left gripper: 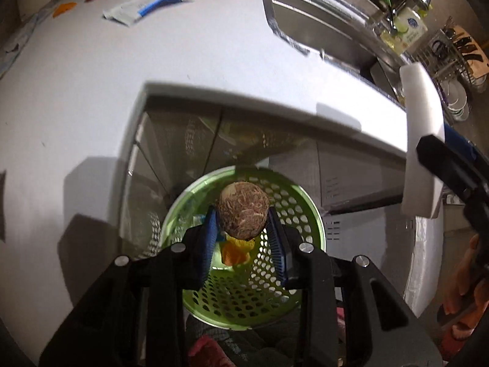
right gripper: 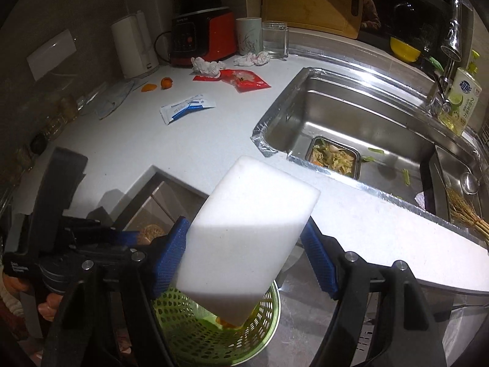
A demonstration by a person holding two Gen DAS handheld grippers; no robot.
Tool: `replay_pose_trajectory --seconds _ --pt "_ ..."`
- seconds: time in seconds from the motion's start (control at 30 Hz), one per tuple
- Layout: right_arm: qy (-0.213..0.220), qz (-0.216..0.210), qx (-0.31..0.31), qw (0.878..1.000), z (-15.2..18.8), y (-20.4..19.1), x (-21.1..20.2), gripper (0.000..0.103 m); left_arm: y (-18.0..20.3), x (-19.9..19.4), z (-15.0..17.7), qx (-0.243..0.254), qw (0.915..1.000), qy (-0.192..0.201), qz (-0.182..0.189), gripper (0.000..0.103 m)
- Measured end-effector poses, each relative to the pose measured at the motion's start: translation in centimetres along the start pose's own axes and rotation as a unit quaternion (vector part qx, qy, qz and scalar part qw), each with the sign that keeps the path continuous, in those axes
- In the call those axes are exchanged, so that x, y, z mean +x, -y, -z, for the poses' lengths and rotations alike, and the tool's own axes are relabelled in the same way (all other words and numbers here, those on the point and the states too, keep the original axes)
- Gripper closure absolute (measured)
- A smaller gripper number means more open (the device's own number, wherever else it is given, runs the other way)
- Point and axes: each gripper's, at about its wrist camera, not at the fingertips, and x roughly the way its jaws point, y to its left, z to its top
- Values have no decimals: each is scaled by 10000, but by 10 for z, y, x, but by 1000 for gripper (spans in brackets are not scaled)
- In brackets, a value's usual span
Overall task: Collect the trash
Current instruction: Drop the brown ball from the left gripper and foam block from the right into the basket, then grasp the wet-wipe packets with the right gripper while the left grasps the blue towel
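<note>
Both grippers carry trash over the green bin.

The left gripper pinches a rough brown fibrous ball at its sides above the perforated green bin; it looks light, stiff and crumbly, so a gentle grip across the middle suits. The right gripper clamps a white foam block by its flanks: light and squashy. Beyond, on the tabletop, lie limp wrappers, best pinched at an edge.
</note>
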Motion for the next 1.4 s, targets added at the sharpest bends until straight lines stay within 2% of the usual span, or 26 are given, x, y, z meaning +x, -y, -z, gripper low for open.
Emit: replay_pose_trajectory --seconds 0.03,0.1,0.13,0.27,0.4,0.5,0.53,0.63,0.73,0.93,1.23,1.33,1.4 --pt "-23 -39 -9 10000 5 4 -1 29 4 8 7 -57 9999 -112 -21 70" --pt "-62 -152 -35 9999 15 11 -3 28 10 15 18 -199 9995 -230 -93 60" --pt "-77 -212 -54 9997 19 13 -5 28 12 16 23 -296 9991 -251 -161 49" --pt "-184 -496 -150 9985 36 16 -6 28 13 -10 37 -529 9982 77 -287 33" --pt "-350 -868 -365 9949 52 6 -2 28 3 -52 42 -855 9928 581 -612 30" --pt "-531 -1121 -634 9903 64 -7 5 27 -10 -86 44 -1119 9851 988 -855 25" --pt "-611 -1169 -738 9885 68 -11 8 24 -15 -96 45 -1178 9824 1115 -931 22" --pt "-913 -1237 -1031 9827 80 -24 19 17 -24 -122 47 -1317 9739 1446 -1153 21" --pt "-1012 -1277 -1003 9815 83 -28 23 13 -35 -139 50 -1408 9683 1627 -1273 21" --pt "-777 -1400 -683 9847 48 -32 16 8 -57 -152 44 -1508 9644 1754 -1285 21" --pt "-218 -1294 -597 9896 -54 -67 41 6 -98 -165 -1 -1540 9600 1962 -1277 21" --pt "-185 -1093 -360 9932 -88 -77 62 6 -114 -170 -21 -1591 9535 2105 -1457 12" --pt "-214 -969 18 9951 -109 -78 78 6 -126 -176 -34 -1660 9462 2246 -1632 12"
